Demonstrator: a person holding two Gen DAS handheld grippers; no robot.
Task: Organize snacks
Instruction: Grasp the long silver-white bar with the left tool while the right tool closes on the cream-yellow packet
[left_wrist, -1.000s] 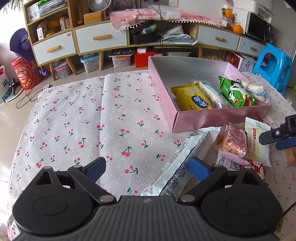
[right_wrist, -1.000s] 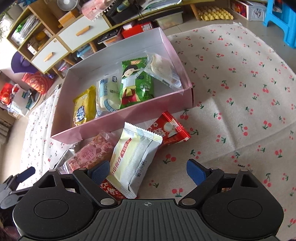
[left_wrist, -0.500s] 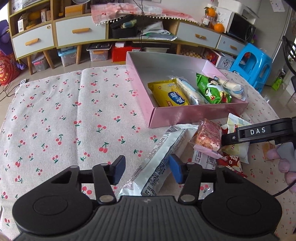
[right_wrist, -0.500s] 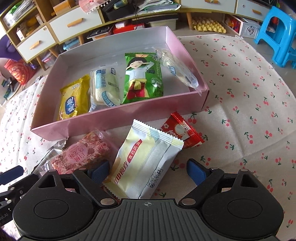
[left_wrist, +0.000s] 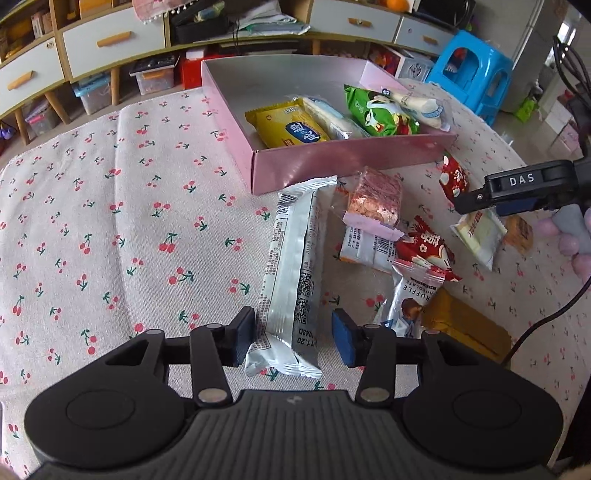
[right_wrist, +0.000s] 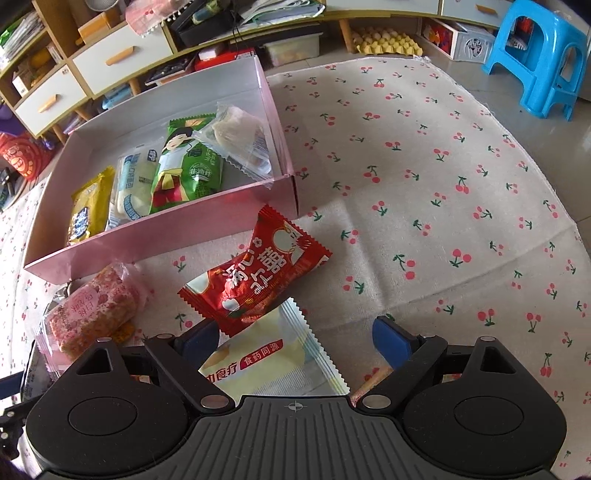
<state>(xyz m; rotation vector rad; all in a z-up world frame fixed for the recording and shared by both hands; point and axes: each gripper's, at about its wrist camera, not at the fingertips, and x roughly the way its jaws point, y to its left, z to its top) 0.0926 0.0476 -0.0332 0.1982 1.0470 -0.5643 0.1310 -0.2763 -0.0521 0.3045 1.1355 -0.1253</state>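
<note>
**Two grippers positioned over loose snacks beside a partly filled box**

Step in hand, as judged: approach to grasp. The left gripper (left_wrist: 293, 336) is spread, its pads either side of the near end of the long silver packet (left_wrist: 291, 273), with a gap showing at the right pad; it grips nothing. The packet lies on the cherry-print cloth (left_wrist: 110, 221), its far end touching the near wall of the pink box (left_wrist: 351, 162). The right gripper (right_wrist: 295, 334) is likewise released, straddling the pale yellow packet (right_wrist: 266, 362), on which the red packet (right_wrist: 258, 273) partly rests.

Next move, as judged: close the left pads on the silver packet and lift it clear of the box wall; it may need turning to fit. The right gripper must take the yellow packet without dragging the red one.

Container: the pink box holds, left to right, a yellow pouch (left_wrist: 288, 127), a white-and-blue packet (left_wrist: 330, 118), a green packet (left_wrist: 376, 110) and a clear bag (left_wrist: 421, 107), all in its near part; the far part is bare. A pink crisp bar (left_wrist: 376, 195) and other snacks lie outside, right of the silver packet
</note>
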